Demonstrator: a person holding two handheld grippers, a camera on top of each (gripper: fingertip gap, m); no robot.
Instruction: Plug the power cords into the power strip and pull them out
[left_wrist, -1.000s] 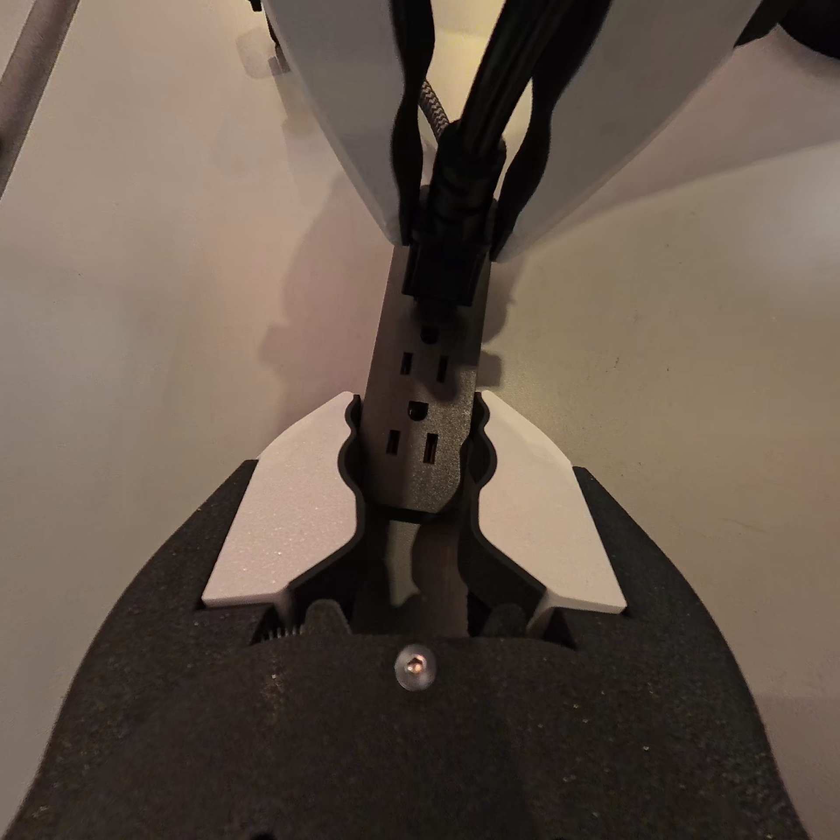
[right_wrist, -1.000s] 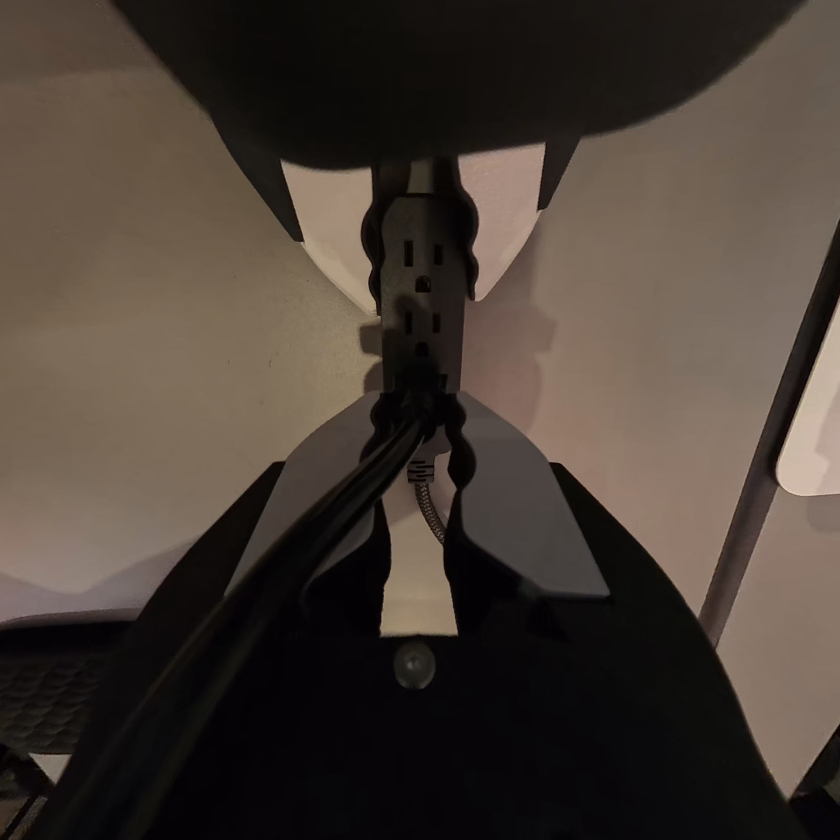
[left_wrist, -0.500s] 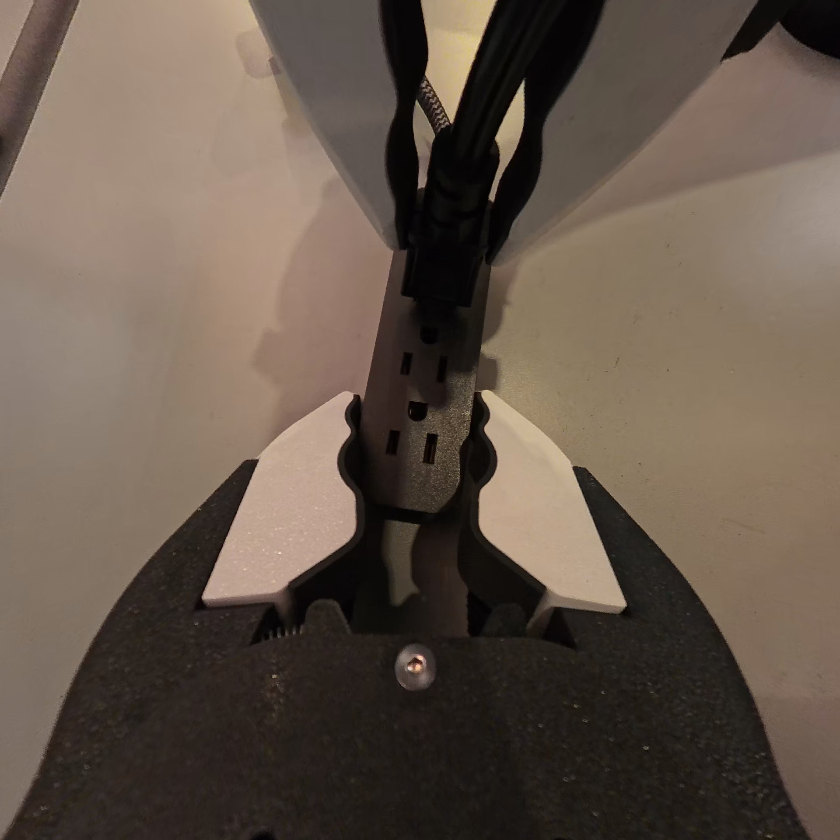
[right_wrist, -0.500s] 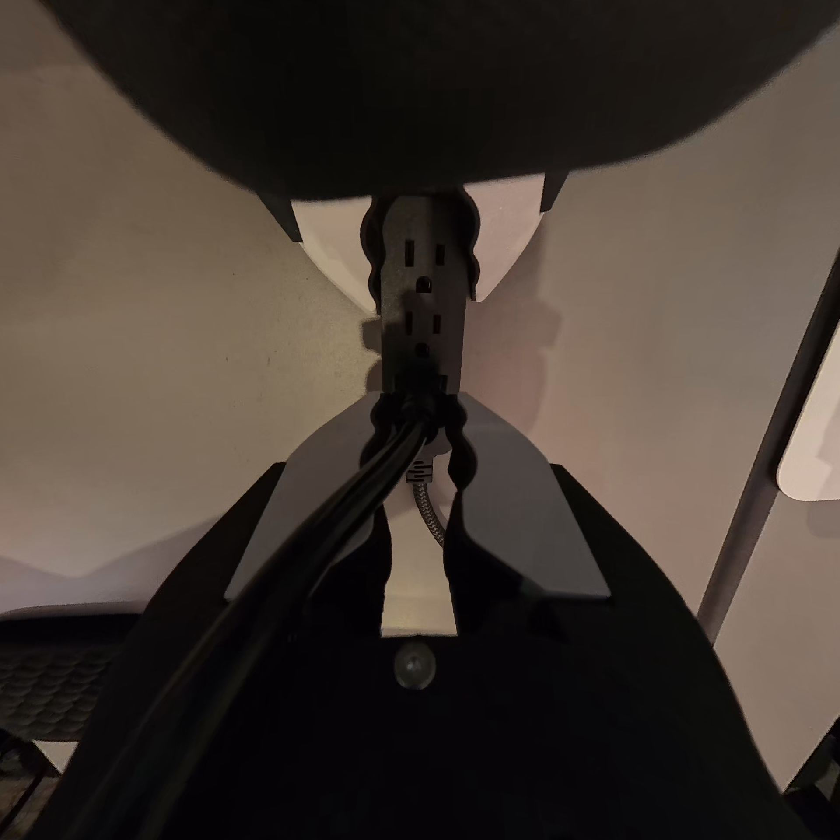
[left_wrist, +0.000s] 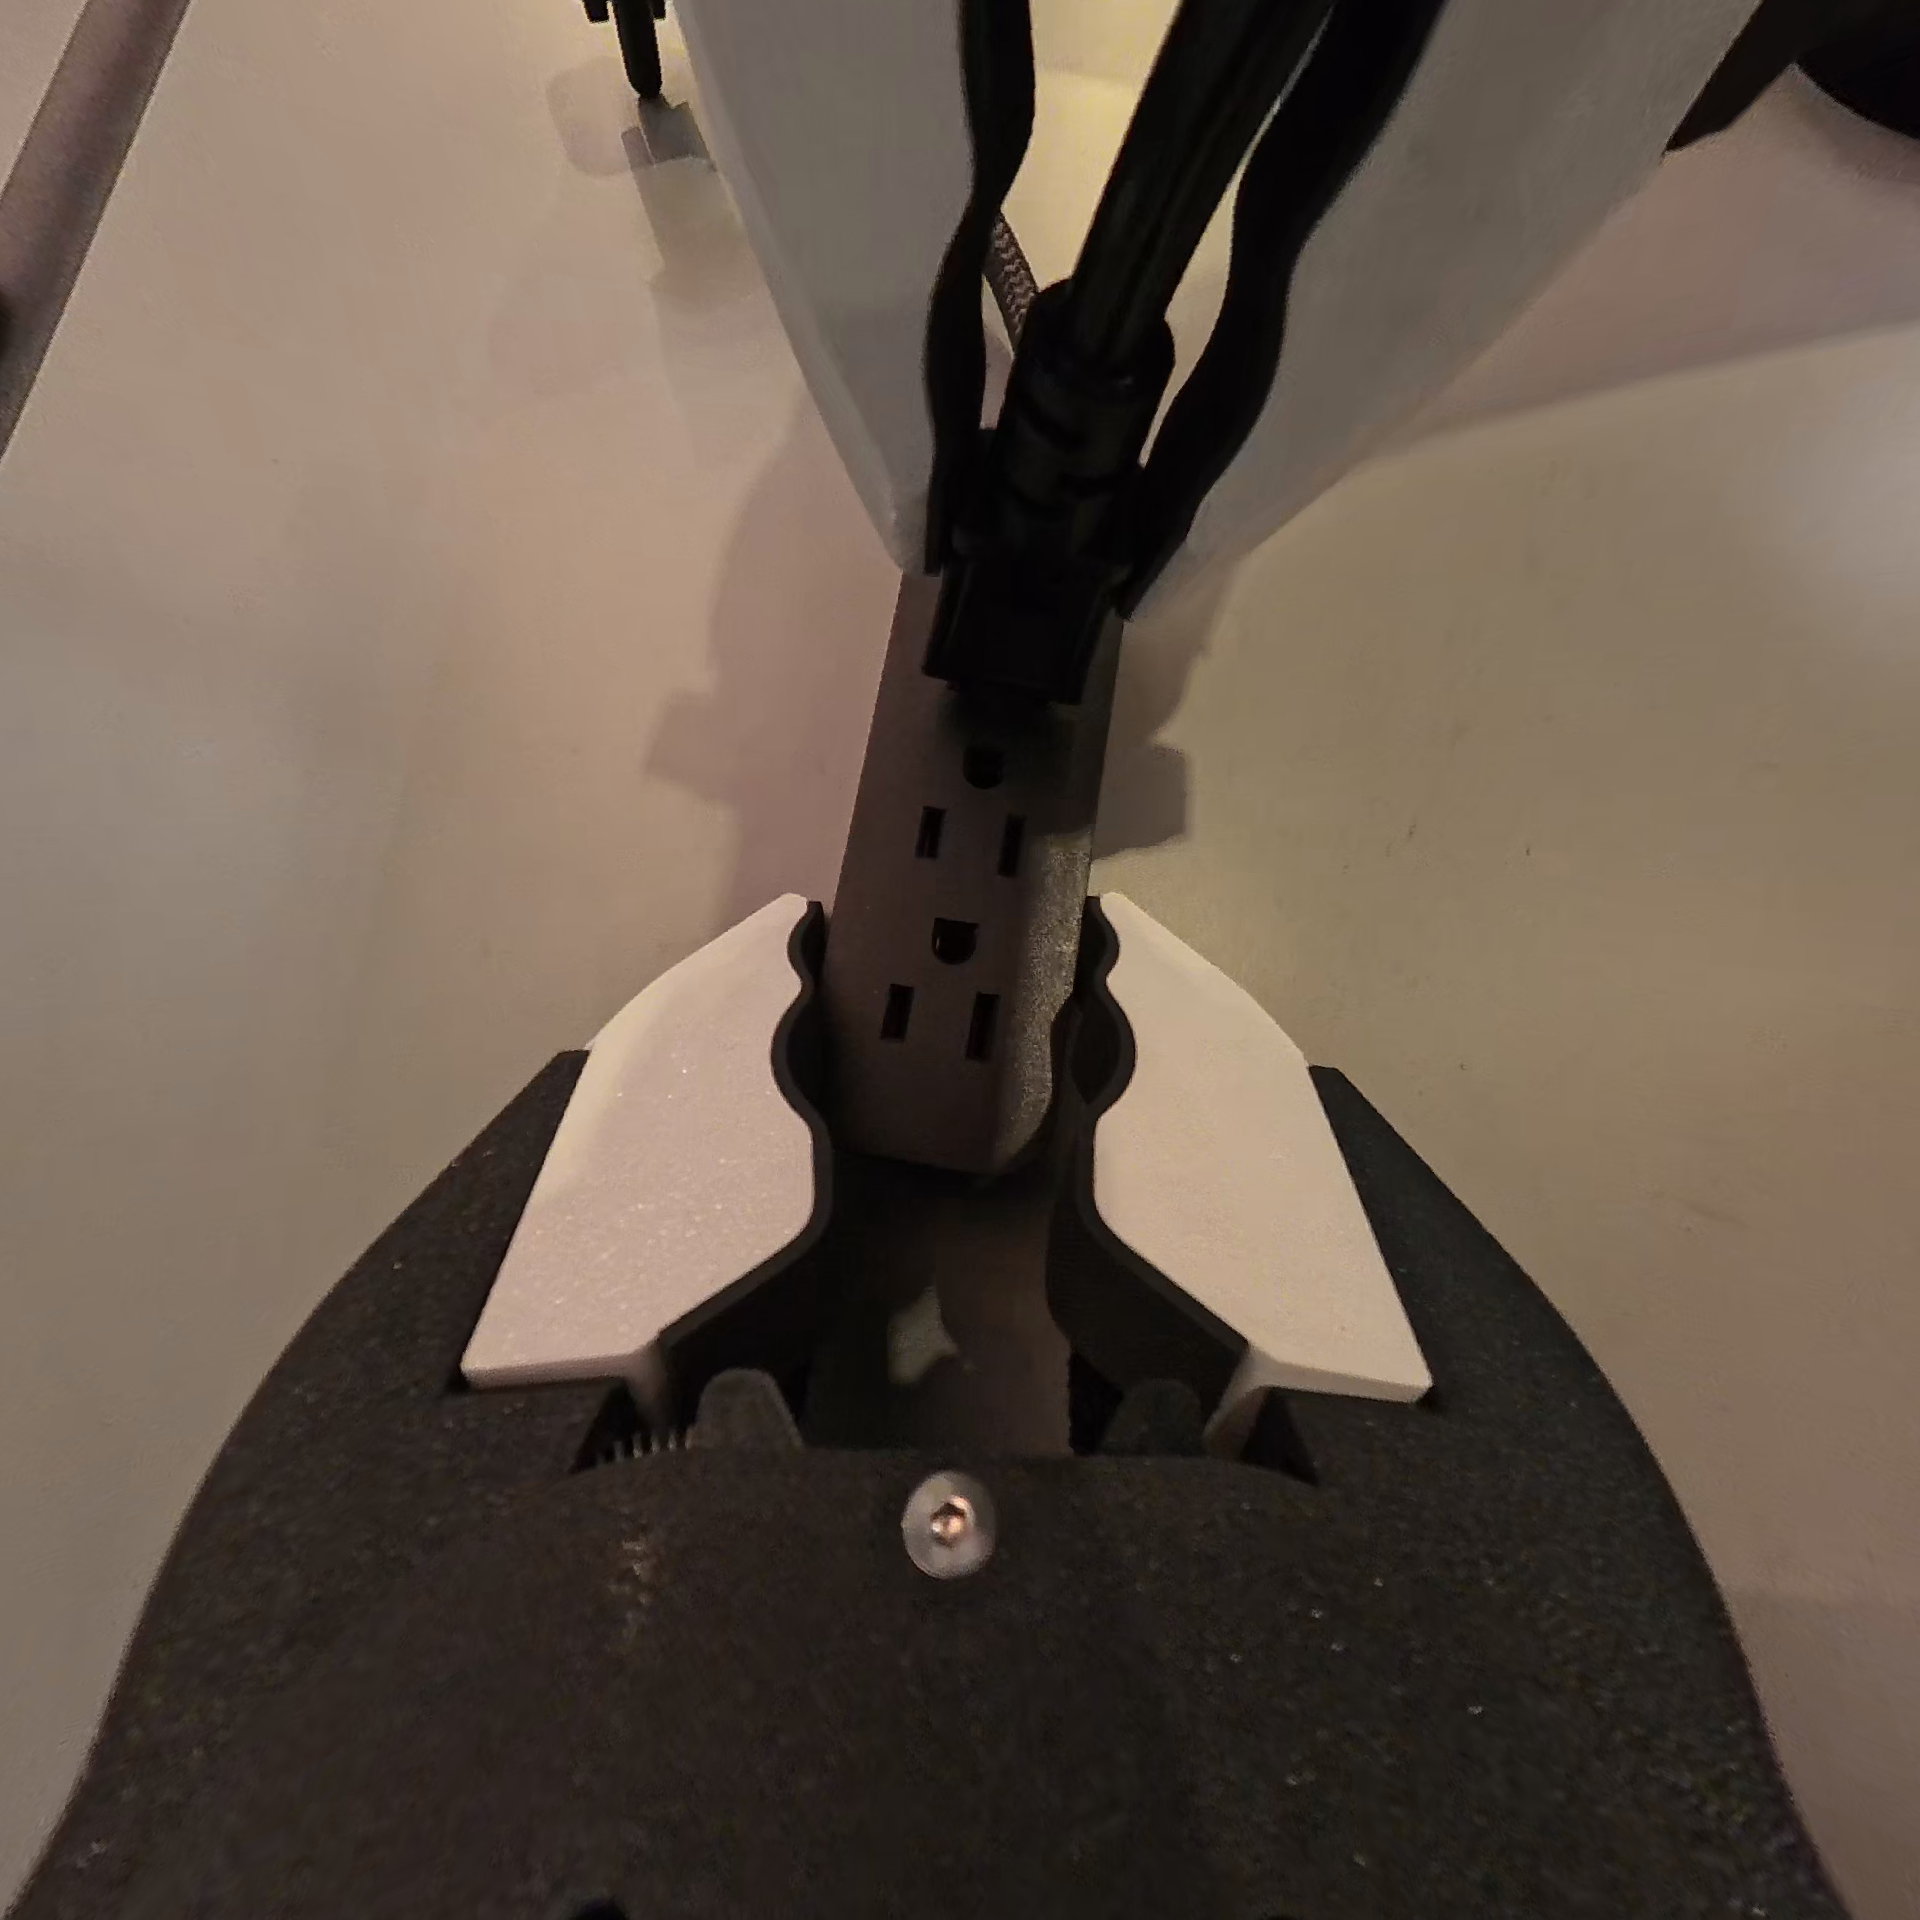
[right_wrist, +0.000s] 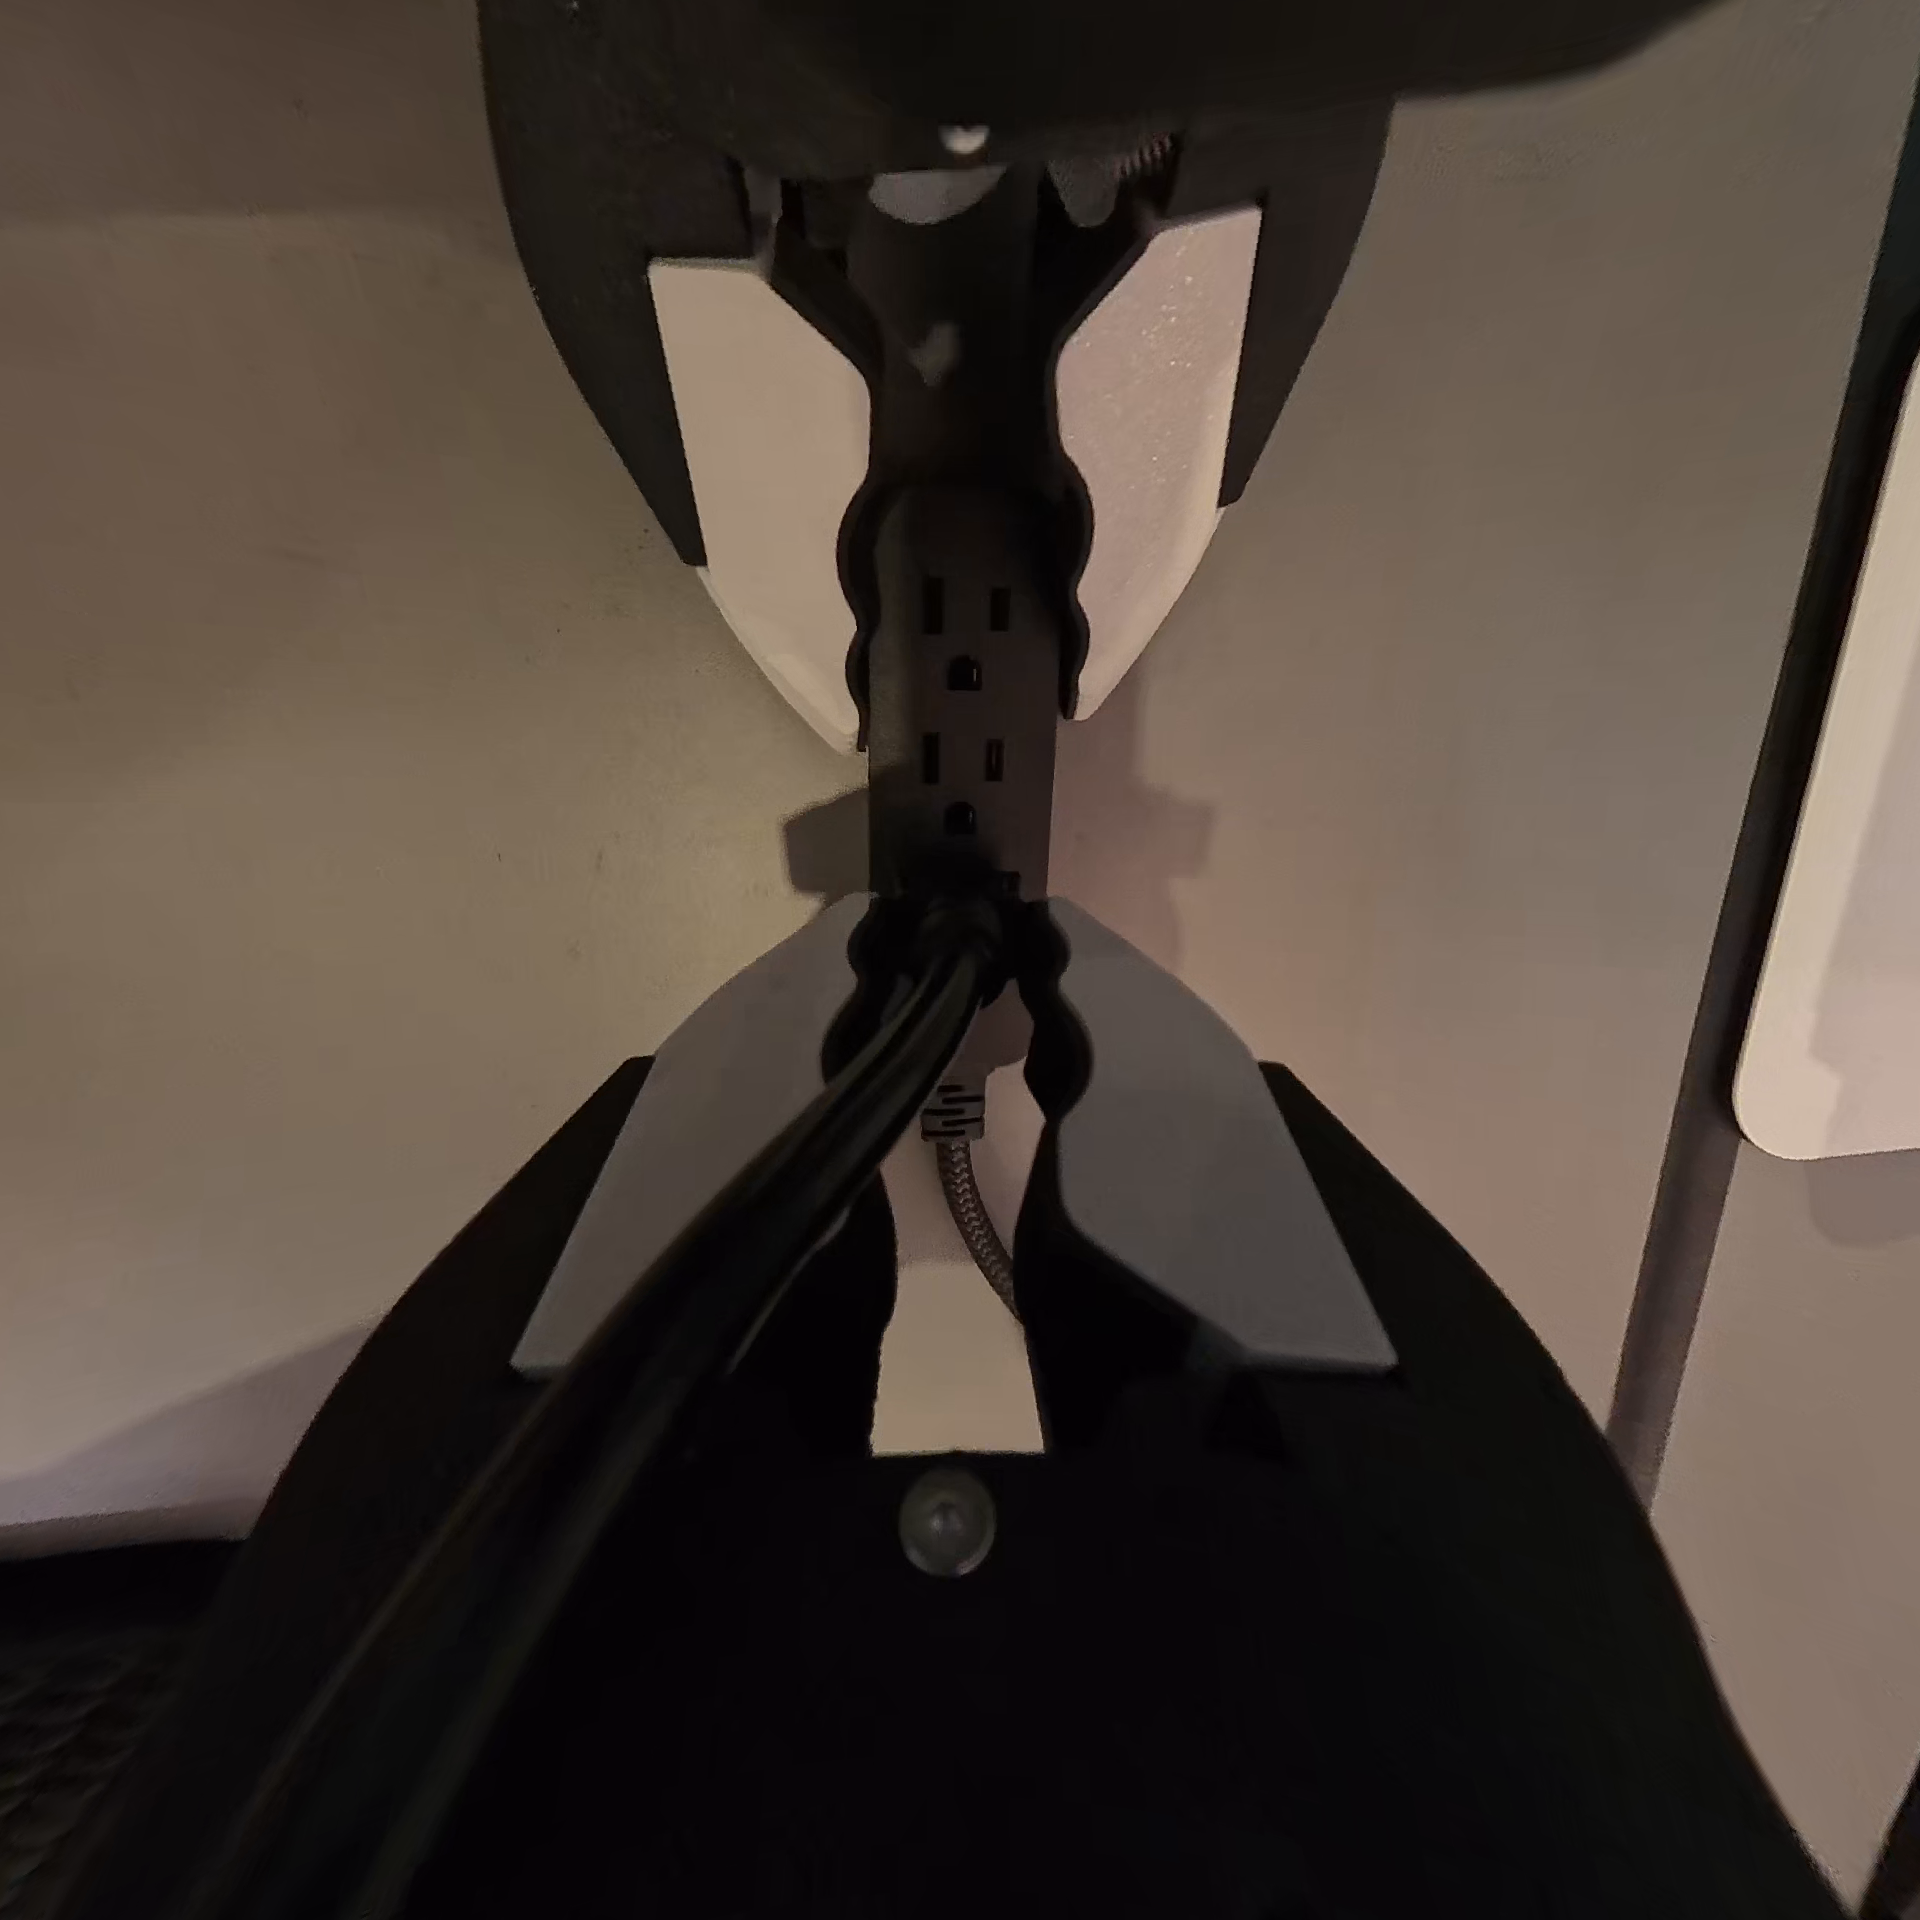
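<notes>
The dark power strip (left_wrist: 961, 935) lies flat on the pale table (left_wrist: 364, 623), and the two grippers face each other along its length, one at either end. The left gripper (left_wrist: 951, 971) is clamped on the near end of the strip, its wavy black pads pressed against both sides, with two empty outlets showing in front of it. At the far end the right gripper (left_wrist: 1039, 540) is closed around a black plug (left_wrist: 1023, 623) that sits on the strip; from here the plug looks seated in its outlet, though the dim light makes that hard to confirm. Thick black power cords (right_wrist: 831, 1122) run back from the plug between the right gripper's fingers (right_wrist: 1164, 1143), and a grey braided cable (right_wrist: 971, 1195) lies beneath them on the table.
</notes>
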